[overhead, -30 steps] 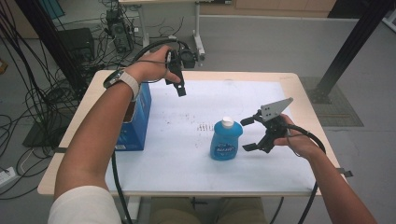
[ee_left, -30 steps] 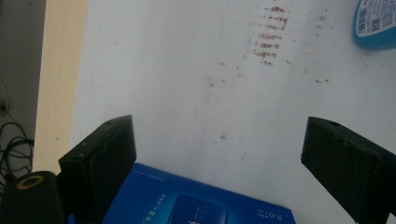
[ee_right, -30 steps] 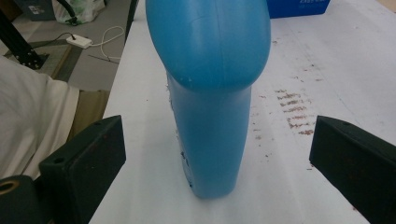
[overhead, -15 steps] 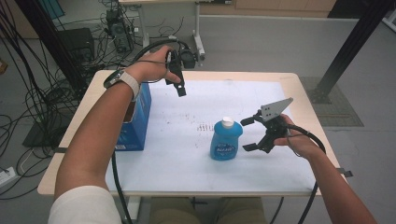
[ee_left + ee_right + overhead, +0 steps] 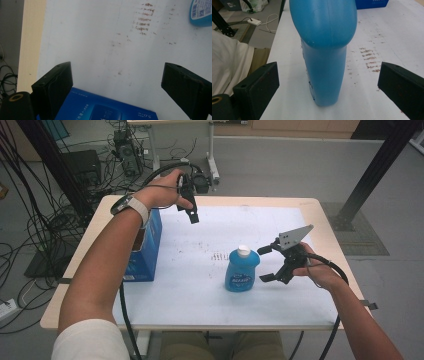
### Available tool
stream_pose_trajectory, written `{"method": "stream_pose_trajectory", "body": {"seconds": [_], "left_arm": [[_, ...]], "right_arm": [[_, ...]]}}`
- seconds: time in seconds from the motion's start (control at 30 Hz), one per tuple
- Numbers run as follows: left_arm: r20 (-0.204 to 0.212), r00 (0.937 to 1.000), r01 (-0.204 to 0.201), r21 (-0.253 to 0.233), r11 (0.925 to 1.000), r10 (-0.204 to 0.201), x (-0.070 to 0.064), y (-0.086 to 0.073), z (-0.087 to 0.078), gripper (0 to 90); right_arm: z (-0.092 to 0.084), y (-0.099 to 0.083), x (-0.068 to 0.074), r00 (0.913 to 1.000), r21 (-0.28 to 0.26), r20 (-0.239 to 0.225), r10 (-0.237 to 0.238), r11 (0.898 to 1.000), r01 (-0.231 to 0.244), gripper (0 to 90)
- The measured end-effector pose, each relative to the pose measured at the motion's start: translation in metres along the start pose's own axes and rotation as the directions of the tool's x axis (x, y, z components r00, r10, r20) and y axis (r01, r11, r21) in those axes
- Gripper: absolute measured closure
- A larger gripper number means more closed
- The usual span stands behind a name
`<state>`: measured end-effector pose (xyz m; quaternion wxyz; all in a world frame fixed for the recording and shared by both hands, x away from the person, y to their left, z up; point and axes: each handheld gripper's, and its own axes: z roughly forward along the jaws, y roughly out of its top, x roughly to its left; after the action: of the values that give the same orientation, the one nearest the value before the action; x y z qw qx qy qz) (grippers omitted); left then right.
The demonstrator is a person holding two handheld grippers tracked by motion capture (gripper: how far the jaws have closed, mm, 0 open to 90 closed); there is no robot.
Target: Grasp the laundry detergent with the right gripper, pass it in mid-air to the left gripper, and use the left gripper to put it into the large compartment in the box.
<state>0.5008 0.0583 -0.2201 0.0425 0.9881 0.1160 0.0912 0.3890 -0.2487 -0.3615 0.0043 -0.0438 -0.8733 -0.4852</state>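
Note:
A blue bottle (image 5: 242, 271) with a white cap stands upright on the white sheet near the table's middle. My right gripper (image 5: 265, 264) is level just to its right, open, one jaw on either side of the bottle's edge and neither touching it. In the right gripper view the bottle (image 5: 324, 50) rises between the wide jaws of the right gripper (image 5: 328, 68), with gaps on both sides. My left gripper (image 5: 192, 212) hangs raised over the back left of the table, pointing down, open and holding nothing. Below the left gripper (image 5: 117, 70) lies a blue box (image 5: 105, 108).
The blue box (image 5: 148, 247) stands at the table's left side under my left forearm. Brown stains (image 5: 219, 255) mark the white sheet. The table's wooden rim (image 5: 330, 227) frames it. Cables and equipment (image 5: 125, 150) crowd the floor behind; a black post (image 5: 375, 170) stands at the right.

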Motion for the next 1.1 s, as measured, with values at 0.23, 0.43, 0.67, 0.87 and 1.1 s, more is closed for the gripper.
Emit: {"method": "stream_pose_trajectory", "body": {"seconds": [0.23,0.43,0.67,0.87,1.1], "left_arm": [[0.000,1.0000,0.002,-0.001,1.0000,-0.002,0.0000,0.0001,0.0003,10.6],[-0.001,1.0000,0.002,0.002,1.0000,-0.002,0.0001,0.0001,0.0003,10.6],[-0.003,1.0000,0.002,0.002,1.0000,-0.002,0.0003,0.0002,0.0007,10.7],[-0.002,1.0000,0.004,0.002,1.0000,-0.004,0.0002,-0.0001,0.0013,10.7],[-0.001,1.0000,0.003,0.000,1.0000,-0.003,0.0003,0.0000,0.0016,10.7]], "right_arm": [[0.0004,-0.0005,0.0000,1.0000,-0.001,-0.001,0.001,1.000,-0.001,3.4],[0.0008,-0.0005,0.0007,1.0000,0.002,-0.002,0.002,1.000,-0.002,2.5],[0.0032,-0.0004,0.0018,1.0000,0.007,-0.004,-0.003,1.000,0.003,2.2],[0.0033,-0.0005,0.0014,1.0000,0.006,-0.001,-0.003,1.000,0.003,2.3],[0.0047,-0.0019,0.0017,1.0000,0.002,-0.003,0.000,1.000,0.000,2.2]]}}
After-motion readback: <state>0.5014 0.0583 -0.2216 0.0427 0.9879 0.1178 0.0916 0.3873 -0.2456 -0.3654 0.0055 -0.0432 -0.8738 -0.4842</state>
